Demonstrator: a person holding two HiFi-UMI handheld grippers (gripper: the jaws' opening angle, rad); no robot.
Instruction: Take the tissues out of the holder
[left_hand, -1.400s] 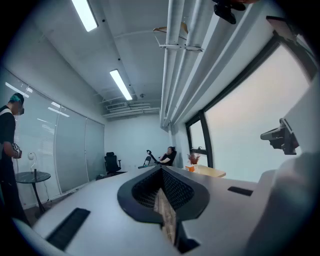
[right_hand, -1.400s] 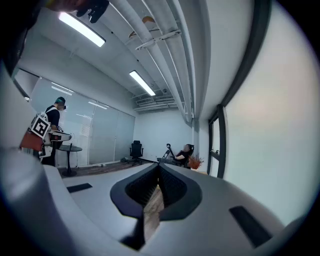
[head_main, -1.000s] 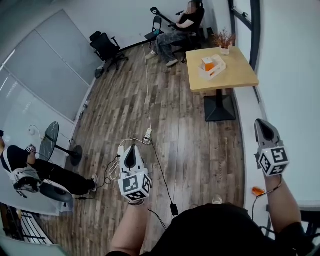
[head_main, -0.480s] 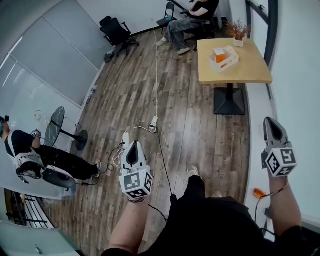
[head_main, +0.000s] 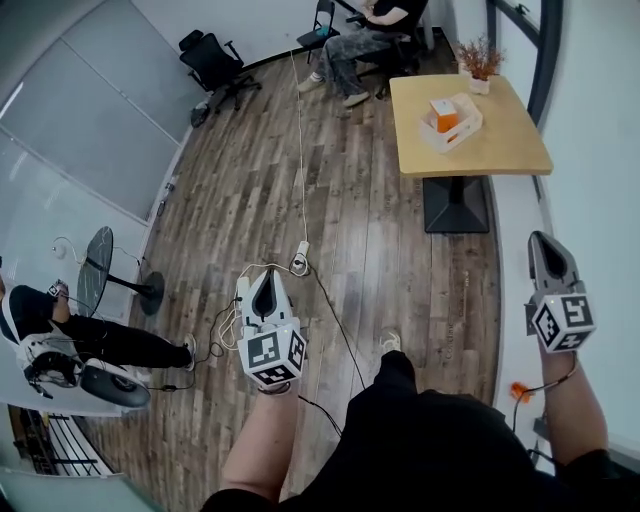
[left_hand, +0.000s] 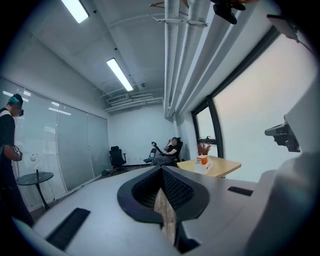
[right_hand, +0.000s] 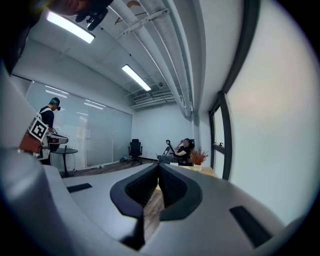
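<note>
Claws both shut & empty: left claw has its jaws pressed together w/ nothing btwn them, same for right claw. Both hang over the wood floor, well apart from each other. The white tissue holder is well away from both, across the room on a square wooden table. An orange pack stands up in it, and a potted plant sits near it at the table's far edge. Right claw is on the table's side of the room, left claw off to the other side.

Left gripper view looks along its shut claw and picks out holder & plant past the jaw tips, to the right. Right gripper view, past its claw, gives the plant & a sliver of table; holder can't be made out there. Only the head view shows the cable & white power strip on the floor ahead of left claw.

Seated person beyond the table, black office chair nearby. Another person by a small round stand at the glass wall on the left.

Writing: black-and-white square markers on each claw's cube. Print on the orange pack is too small to read.
</note>
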